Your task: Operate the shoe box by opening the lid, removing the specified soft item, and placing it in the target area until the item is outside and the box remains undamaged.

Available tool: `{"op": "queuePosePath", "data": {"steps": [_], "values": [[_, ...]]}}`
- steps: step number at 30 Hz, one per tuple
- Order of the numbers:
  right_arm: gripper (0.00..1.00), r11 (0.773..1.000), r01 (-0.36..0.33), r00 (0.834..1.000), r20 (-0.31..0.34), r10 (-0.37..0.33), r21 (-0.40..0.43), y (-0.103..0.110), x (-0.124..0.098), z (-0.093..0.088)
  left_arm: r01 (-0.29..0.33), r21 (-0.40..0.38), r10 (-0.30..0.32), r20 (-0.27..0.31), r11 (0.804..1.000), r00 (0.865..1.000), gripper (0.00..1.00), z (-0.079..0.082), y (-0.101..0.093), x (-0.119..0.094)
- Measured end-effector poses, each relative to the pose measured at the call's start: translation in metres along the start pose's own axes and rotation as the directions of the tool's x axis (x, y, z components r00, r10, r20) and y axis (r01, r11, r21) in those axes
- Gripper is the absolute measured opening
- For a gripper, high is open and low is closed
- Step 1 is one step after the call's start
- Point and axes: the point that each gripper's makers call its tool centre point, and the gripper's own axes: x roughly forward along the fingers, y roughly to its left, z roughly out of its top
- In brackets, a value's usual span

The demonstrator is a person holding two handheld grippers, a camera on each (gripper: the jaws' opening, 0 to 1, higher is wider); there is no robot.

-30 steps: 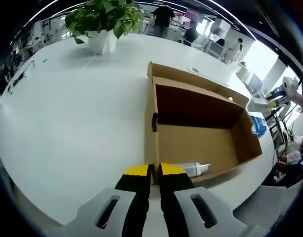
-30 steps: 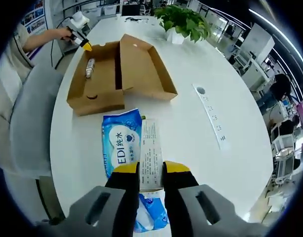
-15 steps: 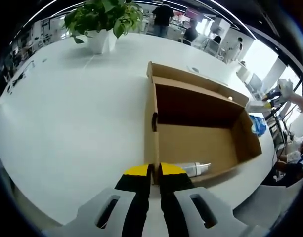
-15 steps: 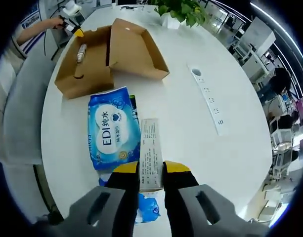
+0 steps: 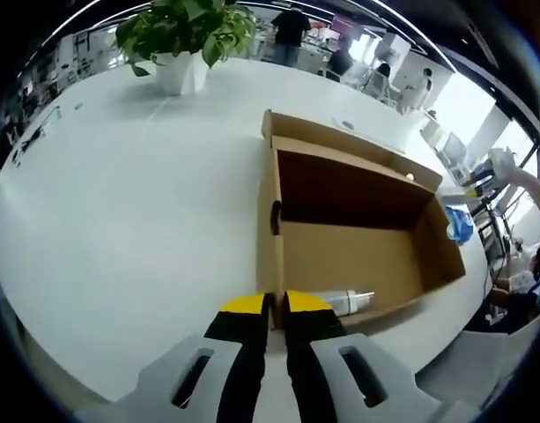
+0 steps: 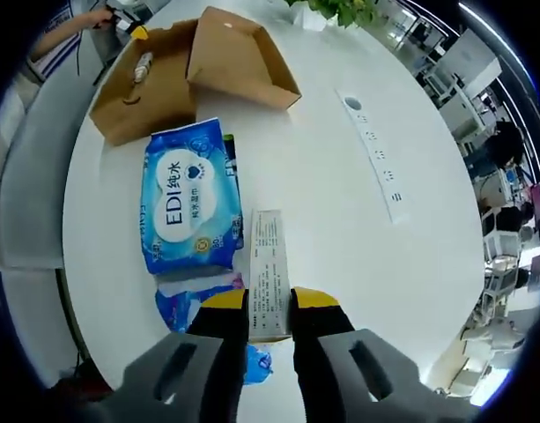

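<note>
Large white round table (image 6: 340,167) in a bright open office, potted plant (image 5: 186,35) at its far edge. Open cardboard shoe box (image 5: 358,233) with lid folded back, left gripper (image 5: 274,308) clamped shut on its near wall, a small bottle (image 5: 344,301) lying inside. Right gripper (image 6: 270,304) pinched on a white paper strip (image 6: 268,273), blue wet-wipes pack (image 6: 188,194) resting on the table beside it, outside the box; best to lower and release gently, box held steady.

The shoe box (image 5: 358,238) is dull brown cardboard. The wipes pack (image 6: 188,196) is shiny blue plastic (a bit crinkly). The table (image 5: 129,203) looks smooth and white.
</note>
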Motion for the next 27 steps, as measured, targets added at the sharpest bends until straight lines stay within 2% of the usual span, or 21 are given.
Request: {"op": "queuePosePath", "data": {"steps": [5, 6, 10, 21, 27], "values": [[0.15, 1.000, 0.003, 1.000, -0.017, -0.003, -0.001, -0.004, 0.003, -0.011, -0.001, -0.003, 0.001, 0.003, 1.000, 1.000, 0.03, 0.000, 0.000, 0.000], [0.15, 0.999, -0.002, 0.999, -0.044, 0.000, -0.033, -0.004, 0.004, -0.017, -0.001, -0.001, 0.001, 0.002, 1.000, 1.000, 0.03, 0.000, 0.000, 0.000], [0.15, 0.999, -0.004, 0.998, -0.066, 0.001, -0.042, -0.005, 0.008, -0.027, -0.002, 0.002, 0.002, 0.000, 1.000, 1.000, 0.03, 0.000, 0.000, 0.001], [0.16, 0.985, -0.015, 0.982, -0.186, -0.017, -0.169, -0.010, 0.020, -0.059, 0.000, 0.003, 0.000, 0.002, 1.000, 1.000, 0.04, 0.000, 0.000, 0.001], [0.16, 0.986, -0.021, 0.978, -0.206, -0.015, -0.168, -0.007, 0.024, -0.070, 0.002, 0.002, -0.002, 0.003, 1.000, 1.000, 0.04, 0.000, 0.000, 0.001]]}}
